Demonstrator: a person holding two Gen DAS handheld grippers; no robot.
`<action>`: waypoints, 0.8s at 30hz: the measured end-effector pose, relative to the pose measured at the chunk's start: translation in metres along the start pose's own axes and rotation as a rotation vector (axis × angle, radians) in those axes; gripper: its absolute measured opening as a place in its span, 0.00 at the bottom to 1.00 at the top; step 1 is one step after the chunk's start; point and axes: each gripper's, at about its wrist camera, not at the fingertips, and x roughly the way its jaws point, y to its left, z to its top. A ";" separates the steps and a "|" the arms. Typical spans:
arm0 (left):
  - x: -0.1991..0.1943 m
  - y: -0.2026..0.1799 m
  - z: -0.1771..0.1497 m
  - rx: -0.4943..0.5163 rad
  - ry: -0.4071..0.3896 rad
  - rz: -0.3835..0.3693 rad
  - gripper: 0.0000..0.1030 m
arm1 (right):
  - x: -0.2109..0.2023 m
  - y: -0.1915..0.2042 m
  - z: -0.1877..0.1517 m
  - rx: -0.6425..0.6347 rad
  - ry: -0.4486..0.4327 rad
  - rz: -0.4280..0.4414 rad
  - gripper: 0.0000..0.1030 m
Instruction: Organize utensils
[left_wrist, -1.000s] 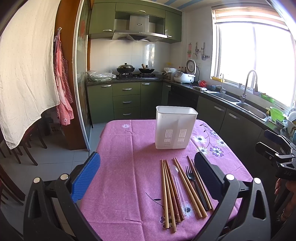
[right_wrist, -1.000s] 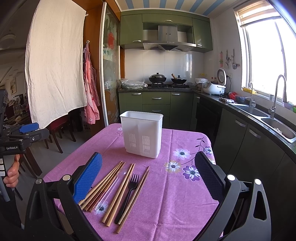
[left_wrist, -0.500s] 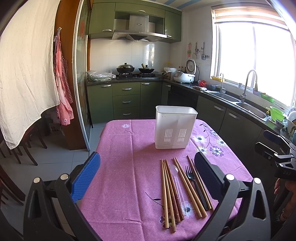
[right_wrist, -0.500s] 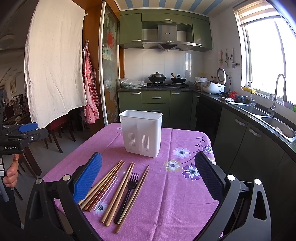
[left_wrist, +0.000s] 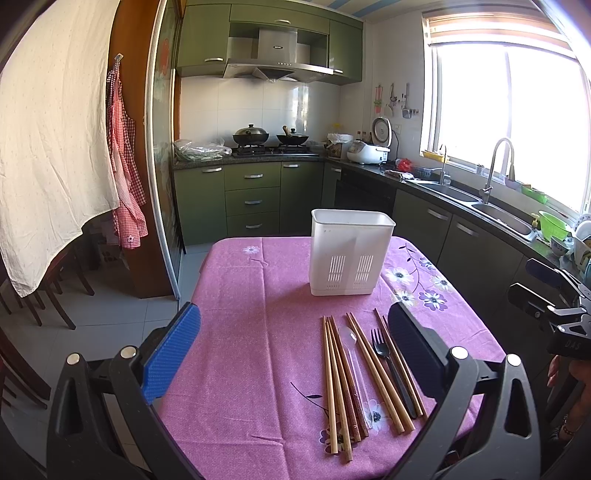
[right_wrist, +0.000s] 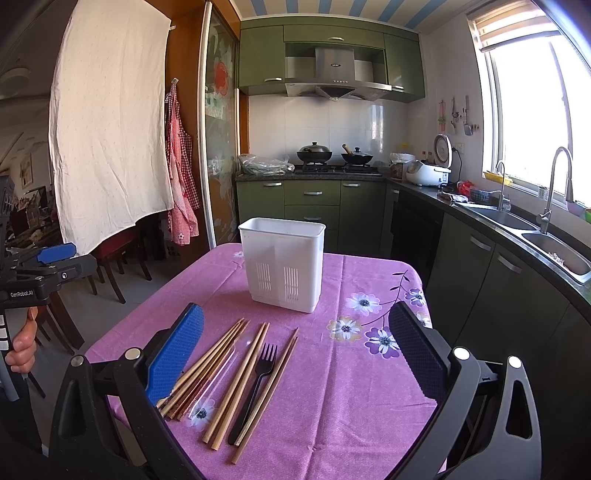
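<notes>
Currently I hold both the left gripper (left_wrist: 293, 347) and right gripper (right_wrist: 295, 345) wide open and empty above the chopsticks (right_wrist: 236, 384) and fork (right_wrist: 255, 384) lying near the holder (right_wrist: 282, 264), where tight spacing risks pinching several together.

Pink floral tablecloth (left_wrist: 258, 332), green cabinets (left_wrist: 251, 199), two woks (right_wrist: 314, 152), rice cooker (right_wrist: 430, 171), sink faucet (right_wrist: 554, 184)

- My left wrist camera looks over the table (left_wrist: 240, 295) from its near-left edge, toward the stove.
- My right wrist camera faces likewise from the near-right; both share the white holder (left_wrist: 351, 254) (right_wrist: 282, 264).
</notes>
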 end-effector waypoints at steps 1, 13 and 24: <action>0.000 0.000 0.000 0.000 0.000 0.000 0.94 | 0.000 0.000 0.000 0.000 0.000 0.001 0.96; 0.000 0.000 0.000 0.000 0.001 0.001 0.94 | 0.001 0.000 0.000 0.003 0.007 0.001 0.96; 0.001 -0.001 0.000 0.001 0.002 0.001 0.94 | 0.002 0.000 0.000 0.001 0.009 0.002 0.96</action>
